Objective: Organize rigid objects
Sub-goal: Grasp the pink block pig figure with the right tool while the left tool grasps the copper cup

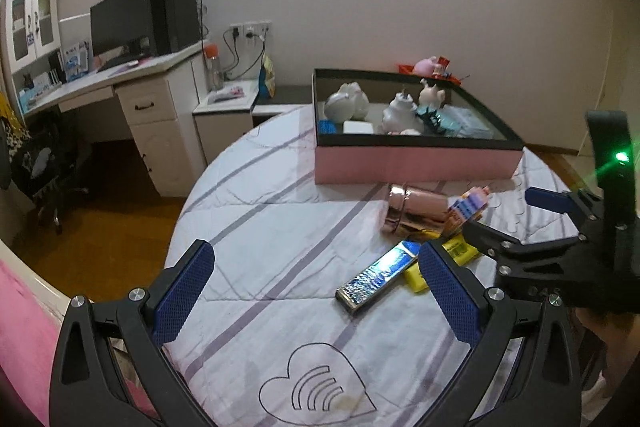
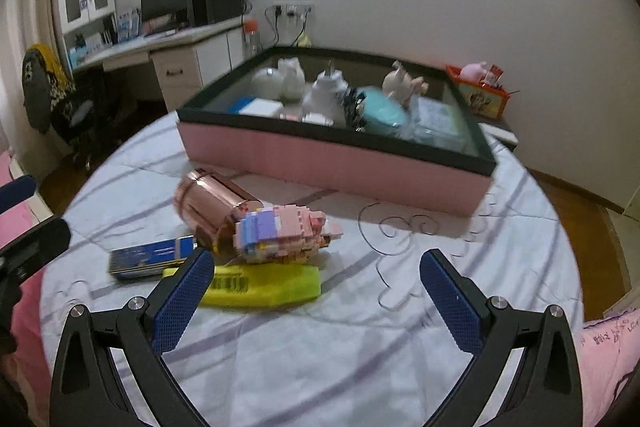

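A round table under a white striped cloth (image 1: 280,195) carries a pink box with a black rim (image 1: 416,163). In front of the box lie a rose-gold cylinder (image 1: 416,213) on its side, a pink brick-built figure (image 1: 470,209), a flat shiny blue tin (image 1: 378,277) and a yellow package (image 1: 414,277). My left gripper (image 1: 316,291) hangs open and empty, just left of the tin. My right gripper (image 1: 516,217) is open beside the brick figure. In the right wrist view the right gripper (image 2: 316,291) is open over the cloth, its left finger over the yellow package (image 2: 272,287), near the brick figure (image 2: 280,231).
The pink box (image 2: 332,163) holds white figurines (image 2: 324,91), a teal round case (image 2: 380,111) and small boxes. Behind it stands an orange box with a pink toy (image 2: 480,87). A desk with a monitor (image 1: 120,19) and a chair (image 1: 48,163) stand at the left.
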Available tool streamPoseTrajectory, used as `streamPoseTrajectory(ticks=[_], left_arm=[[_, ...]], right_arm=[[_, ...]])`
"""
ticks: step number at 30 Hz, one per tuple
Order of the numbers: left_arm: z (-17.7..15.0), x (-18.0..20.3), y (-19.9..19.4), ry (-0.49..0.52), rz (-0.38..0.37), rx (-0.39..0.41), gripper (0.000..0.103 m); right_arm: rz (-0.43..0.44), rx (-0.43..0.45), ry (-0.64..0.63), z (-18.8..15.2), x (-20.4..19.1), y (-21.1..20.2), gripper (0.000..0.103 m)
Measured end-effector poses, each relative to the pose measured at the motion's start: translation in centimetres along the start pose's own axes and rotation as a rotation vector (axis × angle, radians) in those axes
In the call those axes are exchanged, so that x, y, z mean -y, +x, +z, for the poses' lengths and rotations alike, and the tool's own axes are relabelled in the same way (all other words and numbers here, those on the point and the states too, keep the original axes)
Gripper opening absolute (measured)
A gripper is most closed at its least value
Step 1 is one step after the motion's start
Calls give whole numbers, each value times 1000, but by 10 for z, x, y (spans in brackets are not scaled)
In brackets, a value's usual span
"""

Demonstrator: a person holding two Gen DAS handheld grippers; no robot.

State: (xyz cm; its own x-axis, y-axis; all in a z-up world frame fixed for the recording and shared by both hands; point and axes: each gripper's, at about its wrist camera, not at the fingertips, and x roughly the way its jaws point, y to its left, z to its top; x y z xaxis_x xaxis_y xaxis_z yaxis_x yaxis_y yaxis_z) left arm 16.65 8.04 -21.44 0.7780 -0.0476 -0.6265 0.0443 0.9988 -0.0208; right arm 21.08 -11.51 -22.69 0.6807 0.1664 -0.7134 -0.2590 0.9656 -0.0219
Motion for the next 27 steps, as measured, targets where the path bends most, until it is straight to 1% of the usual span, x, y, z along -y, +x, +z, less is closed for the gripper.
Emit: streamPoseTrajectory(ticks=[3, 6, 7, 9, 10, 11, 14, 16, 20, 24, 27], left_arm=[[1, -1, 9, 5, -4, -20, 103], [3, -2, 15, 11, -5, -29, 103], [4, 0, 17, 12, -17, -33, 103], [7, 3, 21, 10, -45, -42, 103], [8, 5, 23, 9, -58, -46, 103], [8, 7, 25, 9, -66, -50, 103], [12, 15, 33, 18, -84, -66, 103], [14, 22, 39, 24, -91, -84, 103], [19, 39, 53, 40, -108, -108, 103], [22, 51, 71, 46, -138, -152, 103], [23, 58, 85, 51, -121, -178, 103]], right_arm=[[5, -49, -20, 2, 1, 17, 103], [45, -63, -17, 5, 4, 25, 103], [64, -63, -10, 6, 6, 26, 101], [95, -60, -1, 8, 9, 29, 93], [114, -60, 3, 8, 10, 30, 84], [135, -62, 5, 9, 11, 31, 69], [156, -55, 3, 9, 12, 32, 69], [160, -33, 15, 8, 17, 27, 69], [81, -24, 27, 2, 35, 15, 69], [39, -25, 50, -9, 59, 1, 69], [18, -36, 63, -23, 74, -6, 69]])
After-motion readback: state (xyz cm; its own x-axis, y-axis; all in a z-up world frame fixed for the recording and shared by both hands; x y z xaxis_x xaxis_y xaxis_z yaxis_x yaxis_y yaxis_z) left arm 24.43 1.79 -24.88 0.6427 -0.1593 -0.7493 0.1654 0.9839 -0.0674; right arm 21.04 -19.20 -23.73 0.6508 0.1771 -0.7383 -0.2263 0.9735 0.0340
